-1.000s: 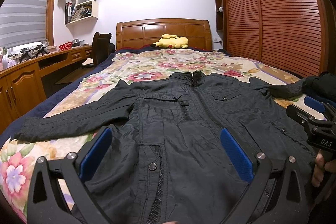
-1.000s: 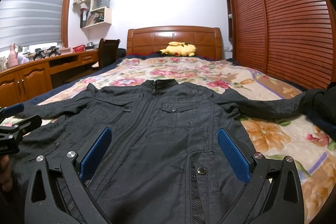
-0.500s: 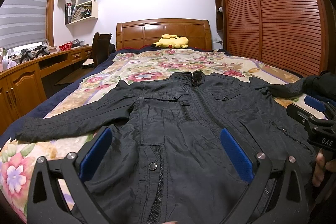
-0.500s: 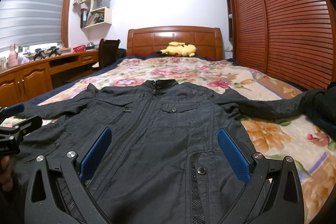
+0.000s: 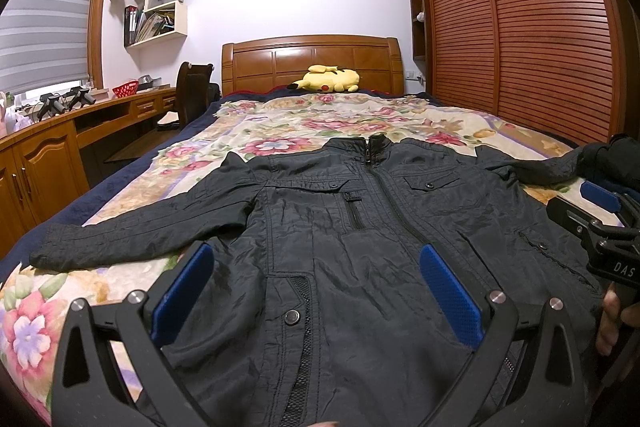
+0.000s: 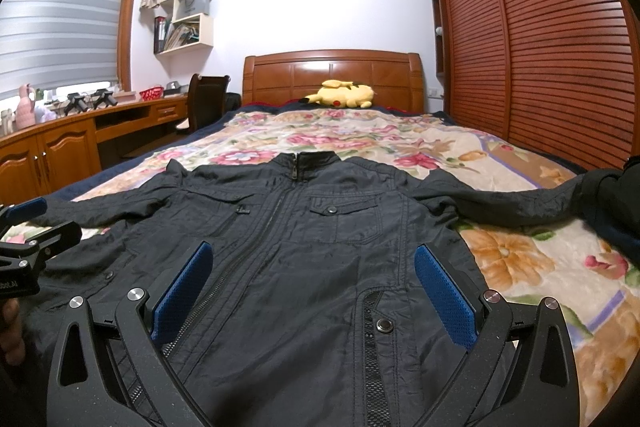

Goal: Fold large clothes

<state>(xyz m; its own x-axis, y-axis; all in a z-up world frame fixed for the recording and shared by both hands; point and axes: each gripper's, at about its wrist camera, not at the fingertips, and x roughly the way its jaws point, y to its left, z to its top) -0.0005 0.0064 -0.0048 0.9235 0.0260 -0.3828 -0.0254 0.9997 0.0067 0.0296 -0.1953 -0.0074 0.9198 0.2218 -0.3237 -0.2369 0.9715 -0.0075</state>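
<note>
A dark zip-up jacket (image 5: 340, 227) lies flat, front up, on the flowered bedspread (image 5: 320, 123), collar toward the headboard and both sleeves spread out; it also shows in the right wrist view (image 6: 312, 247). My left gripper (image 5: 316, 267) is open and empty, hovering over the jacket's lower left front. My right gripper (image 6: 310, 267) is open and empty over the lower right front. The right gripper also shows at the right edge of the left wrist view (image 5: 592, 223), and the left gripper at the left edge of the right wrist view (image 6: 32, 227).
A yellow plush toy (image 5: 328, 79) lies by the wooden headboard (image 5: 312, 63). A wooden desk (image 5: 60, 139) and chair (image 5: 194, 91) stand left of the bed. A slatted wardrobe (image 5: 520, 27) lines the right wall. A dark bundle (image 6: 612, 195) lies at the right sleeve's end.
</note>
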